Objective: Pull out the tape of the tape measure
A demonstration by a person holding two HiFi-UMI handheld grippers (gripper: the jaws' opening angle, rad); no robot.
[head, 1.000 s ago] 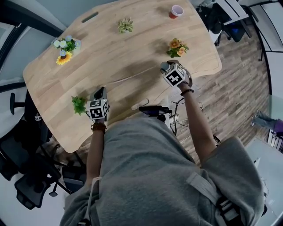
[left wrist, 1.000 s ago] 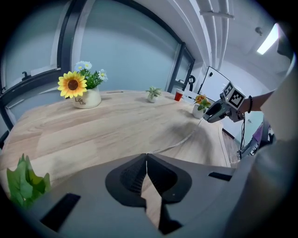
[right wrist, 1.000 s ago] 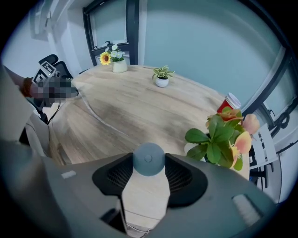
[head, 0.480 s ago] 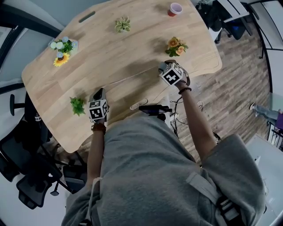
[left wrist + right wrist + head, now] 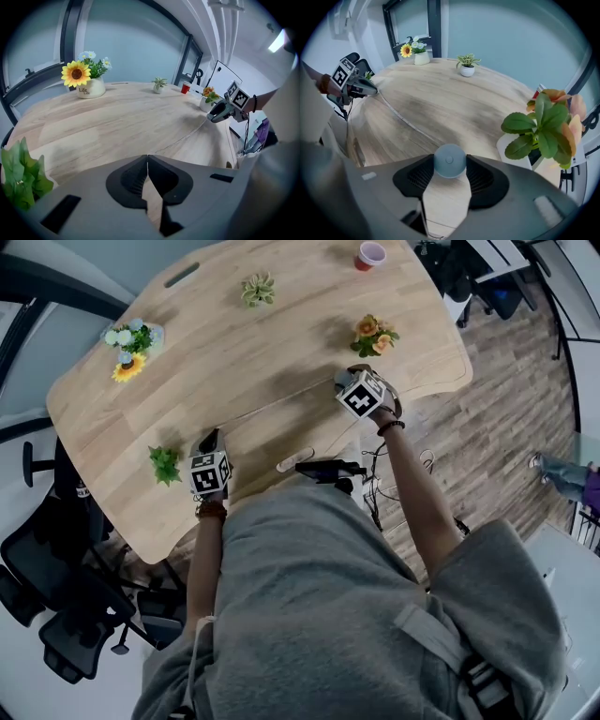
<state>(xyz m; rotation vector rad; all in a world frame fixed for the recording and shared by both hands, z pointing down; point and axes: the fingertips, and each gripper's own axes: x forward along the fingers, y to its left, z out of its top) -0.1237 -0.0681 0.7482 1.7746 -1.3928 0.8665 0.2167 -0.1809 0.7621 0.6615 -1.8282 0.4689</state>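
Tape measure case (image 5: pixel 450 160) is clamped in my right claw (image 5: pixel 450 163) as anchor. My left claw (image 5: pixel 147 160) pinches the tape (image 5: pixel 180 137) end, holding it extended.

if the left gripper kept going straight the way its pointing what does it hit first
Most likely the bare wooden table right past its tips: the left gripper, jaws shut on the tape, points steeply down at it.
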